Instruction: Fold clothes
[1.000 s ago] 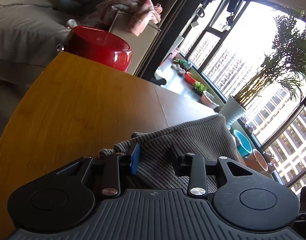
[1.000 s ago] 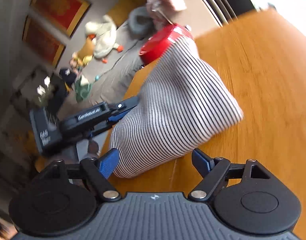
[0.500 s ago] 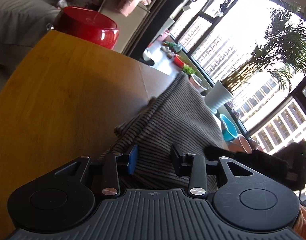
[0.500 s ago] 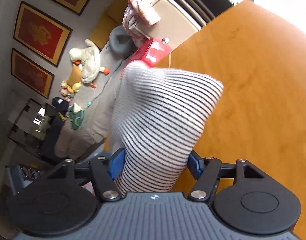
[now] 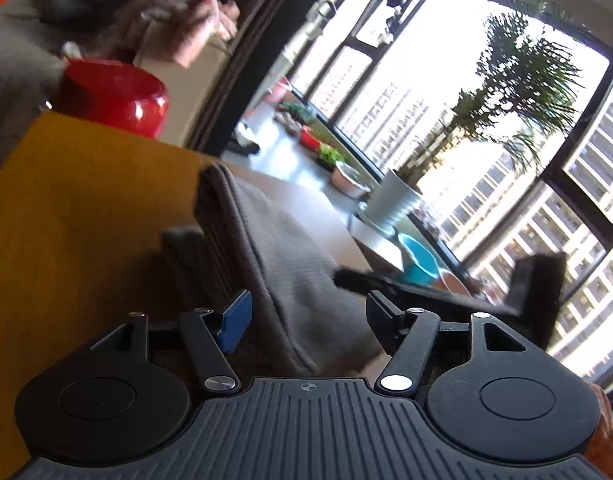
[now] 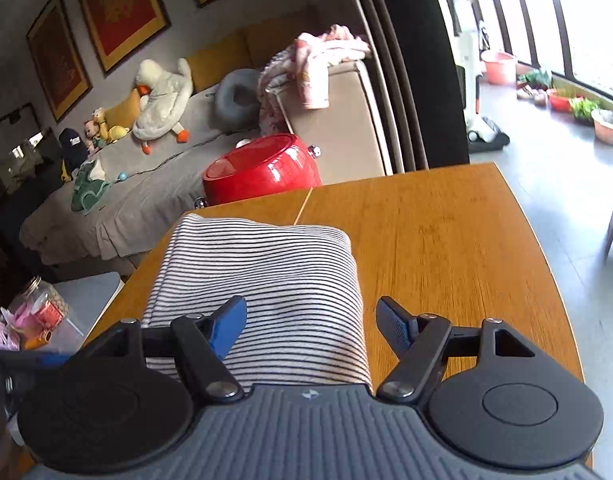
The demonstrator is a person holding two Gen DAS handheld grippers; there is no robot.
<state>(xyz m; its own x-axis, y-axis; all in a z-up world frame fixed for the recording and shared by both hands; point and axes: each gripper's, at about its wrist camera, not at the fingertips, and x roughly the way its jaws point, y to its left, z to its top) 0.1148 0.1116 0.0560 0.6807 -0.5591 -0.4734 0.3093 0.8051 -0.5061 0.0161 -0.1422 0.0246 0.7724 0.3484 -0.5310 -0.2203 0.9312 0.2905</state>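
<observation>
Left gripper (image 5: 306, 316): fingers opening, striped garment (image 6: 258, 280) between them but no grip. Right gripper (image 6: 310, 326): fingers also opening, off the cloth. Garment lies folded on the desk (image 6: 446, 240). We judge the fold released; next, clear out and check edges.

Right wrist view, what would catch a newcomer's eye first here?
The folded striped garment lying on the wooden table, right in front of the right gripper, whose jaws are opening with nothing pinched. Behind the table's far edge sits a glossy red pot, and further back a plush goose lies on the sofa.
</observation>
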